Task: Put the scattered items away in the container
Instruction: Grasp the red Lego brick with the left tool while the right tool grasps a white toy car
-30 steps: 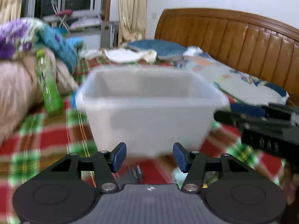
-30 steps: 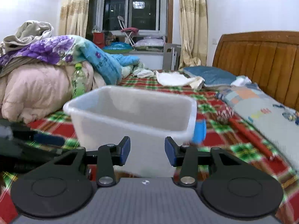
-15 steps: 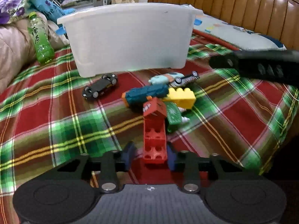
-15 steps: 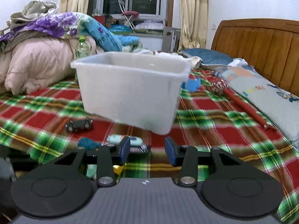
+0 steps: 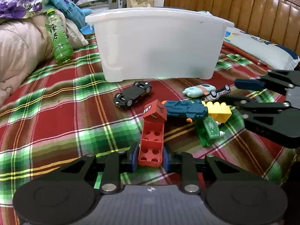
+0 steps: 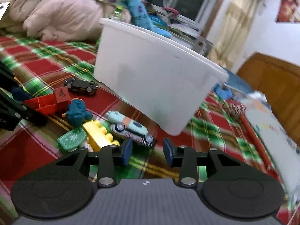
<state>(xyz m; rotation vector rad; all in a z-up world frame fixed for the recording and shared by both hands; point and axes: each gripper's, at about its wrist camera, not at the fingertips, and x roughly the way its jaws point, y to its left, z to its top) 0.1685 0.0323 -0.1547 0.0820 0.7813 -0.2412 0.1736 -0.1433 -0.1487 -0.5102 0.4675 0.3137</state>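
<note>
Plaid bedspread (image 5: 56, 97) holds a black car (image 5: 132, 94) before the white bin (image 5: 159, 46).

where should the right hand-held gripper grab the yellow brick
Across its long smooth sides, coming from above. The yellow brick lies studs-up among the green piece and the toy car, so the right hand-held gripper, open, fits best from the top.

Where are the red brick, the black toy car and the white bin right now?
red brick (image 5: 151, 146): left wrist view, studded underside between the gripper pads.
black toy car (image 5: 132, 94): left wrist view, upturned chassis.
white bin (image 5: 159, 50): left wrist view, near side wall.
</note>
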